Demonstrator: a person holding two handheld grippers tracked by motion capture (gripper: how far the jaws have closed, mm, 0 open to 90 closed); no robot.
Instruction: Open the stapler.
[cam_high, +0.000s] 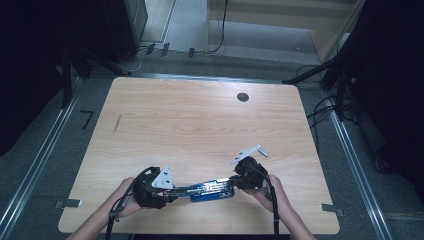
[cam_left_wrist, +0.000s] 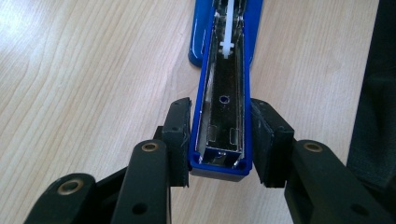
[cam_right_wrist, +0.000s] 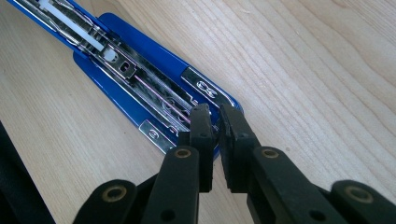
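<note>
Blue stapler (cam_high: 212, 190) flat on wooden table (cam_high: 200, 125), near front edge, lid swung open, metal channel exposed. Left gripper (cam_left_wrist: 223, 140) jaws clamped on stapler's open lid end. Right gripper (cam_right_wrist: 216, 126) jaws nearly together, pinching at stapler's base end. Beyond stapler, dark round grommet (cam_high: 242, 97).

The tabletop (cam_high: 200, 125) is pale wood-grain laminate, smooth and faintly sheened. The stapler (cam_left_wrist: 224, 116) has glossy blue plastic casing around bright, mirror-like metal. Each tool's fingers (cam_right_wrist: 201, 135) look matt black, rubbery.
</note>
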